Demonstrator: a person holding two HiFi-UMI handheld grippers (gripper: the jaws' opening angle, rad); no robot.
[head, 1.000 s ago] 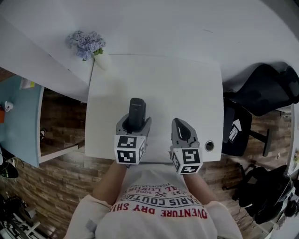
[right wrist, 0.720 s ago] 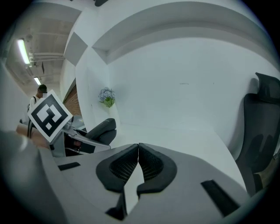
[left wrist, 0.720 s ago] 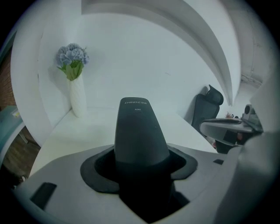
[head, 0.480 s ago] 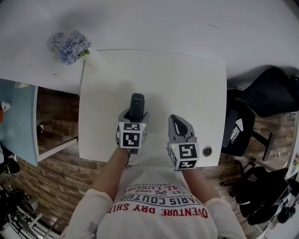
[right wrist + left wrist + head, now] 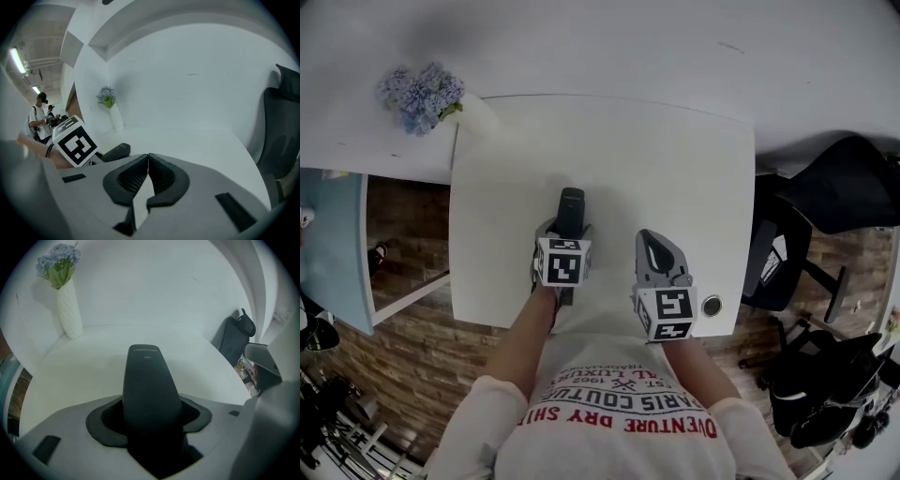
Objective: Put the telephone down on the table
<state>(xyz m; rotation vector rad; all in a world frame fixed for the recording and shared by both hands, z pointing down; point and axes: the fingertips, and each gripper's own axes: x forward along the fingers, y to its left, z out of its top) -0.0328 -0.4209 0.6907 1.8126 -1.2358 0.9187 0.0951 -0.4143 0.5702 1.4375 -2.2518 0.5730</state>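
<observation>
A dark grey telephone handset (image 5: 570, 212) (image 5: 149, 390) sticks out forward from my left gripper (image 5: 566, 229) (image 5: 151, 423), whose jaws are shut on its rear half. It is held over the white table (image 5: 675, 178) near the front middle; I cannot tell whether it touches the top. In the right gripper view the handset's (image 5: 115, 152) tip shows beside the left marker cube. My right gripper (image 5: 654, 251) (image 5: 148, 161) is shut with nothing between its pads, over the table's front right.
A white vase with blue flowers (image 5: 422, 94) (image 5: 65, 296) stands at the table's far left corner. A black office chair (image 5: 834, 197) is right of the table. A round cable hole (image 5: 711, 306) sits at the front right corner. People stand far off at the left (image 5: 38, 117).
The view has shifted, and the left gripper with the handset has drawn back slightly toward the table's front edge. The right gripper holds its place, still shut.
</observation>
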